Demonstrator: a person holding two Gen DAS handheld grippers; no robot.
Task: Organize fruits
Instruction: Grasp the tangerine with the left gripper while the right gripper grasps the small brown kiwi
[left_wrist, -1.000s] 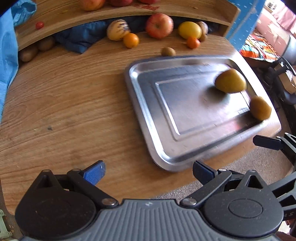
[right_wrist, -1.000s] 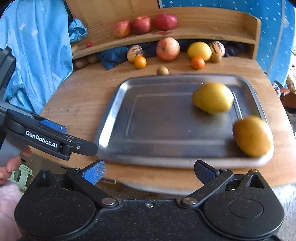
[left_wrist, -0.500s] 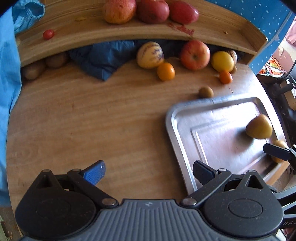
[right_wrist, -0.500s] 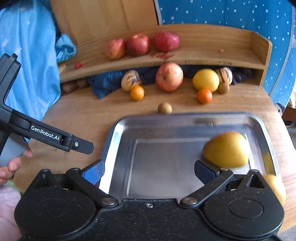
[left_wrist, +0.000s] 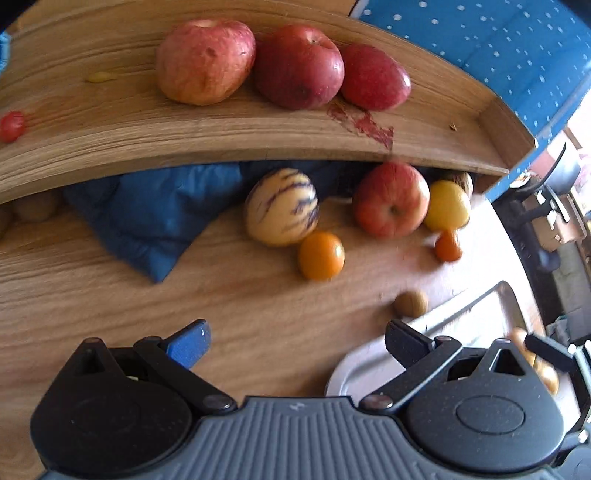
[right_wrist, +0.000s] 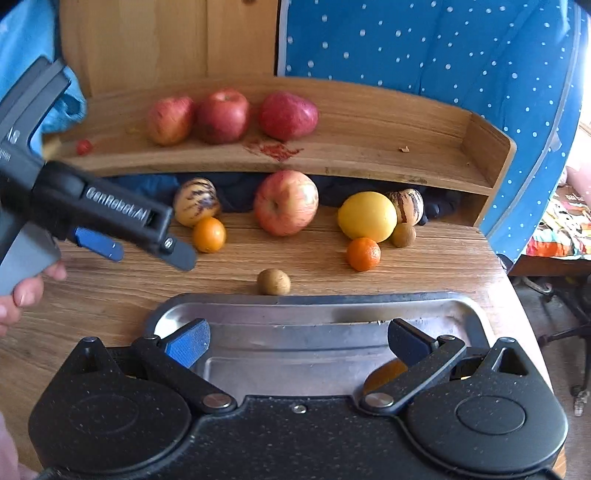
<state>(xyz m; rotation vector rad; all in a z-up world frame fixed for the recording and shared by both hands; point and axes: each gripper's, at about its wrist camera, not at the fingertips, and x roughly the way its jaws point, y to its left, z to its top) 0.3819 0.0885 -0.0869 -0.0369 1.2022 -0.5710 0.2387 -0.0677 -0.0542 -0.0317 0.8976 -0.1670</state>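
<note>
Though earlier farther, left gripper (left_wrist: 295, 338) nearer fruit.

both tongs (left_wrist: 295, 341) advanced from tray (right_wrist: 332, 314) toward shelf fruit.

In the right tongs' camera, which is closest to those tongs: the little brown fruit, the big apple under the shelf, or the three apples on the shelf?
From the right tongs:
1. Little brown fruit, just beyond the tray's far rim.
2. Big apple, on the table under the shelf.
3. Three apples, up on the shelf, farthest back.

"GenRobot.AI" on the left gripper (right_wrist: 147, 240)
</note>
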